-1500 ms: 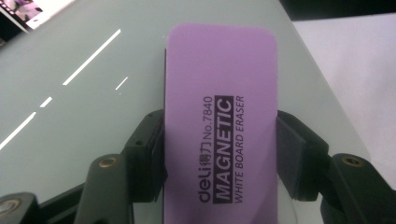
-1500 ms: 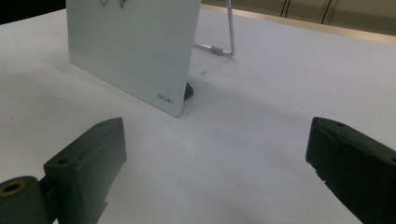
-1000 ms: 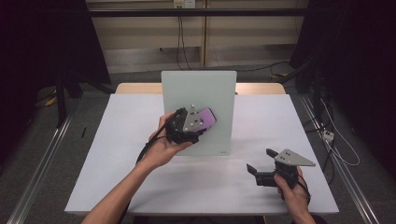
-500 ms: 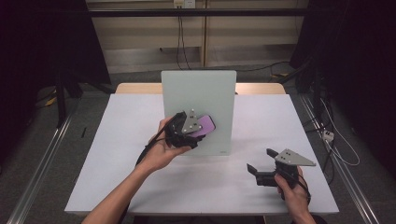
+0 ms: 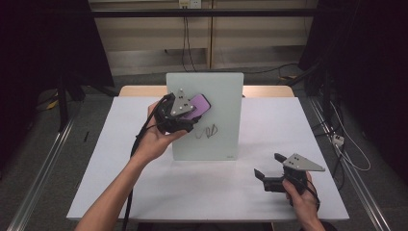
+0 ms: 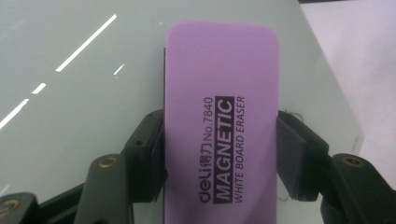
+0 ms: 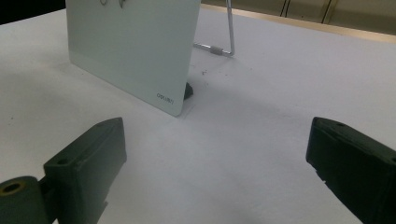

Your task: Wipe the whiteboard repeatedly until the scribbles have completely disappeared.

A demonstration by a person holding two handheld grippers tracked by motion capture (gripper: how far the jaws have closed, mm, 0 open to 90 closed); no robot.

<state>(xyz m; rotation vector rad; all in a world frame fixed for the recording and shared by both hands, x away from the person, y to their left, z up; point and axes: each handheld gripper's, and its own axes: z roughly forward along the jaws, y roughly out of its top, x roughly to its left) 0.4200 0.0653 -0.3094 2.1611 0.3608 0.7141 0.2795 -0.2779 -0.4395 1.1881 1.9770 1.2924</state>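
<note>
A white table point(image 5: 144, 192) is occupied by an upright whiteboard point(image 5: 221, 139). A purple eraser point(image 6: 219, 116) is clamped by the left gripper point(image 5: 192, 113) at the board's 10 o'clock. The right gripper point(image 5: 269, 173), at 4 o'clock, is held wide, nothing between.

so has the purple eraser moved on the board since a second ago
Yes. The left claw has carried the purple eraser up the whiteboard, toward its top edge, leaving the black scribble showing below it.
</note>
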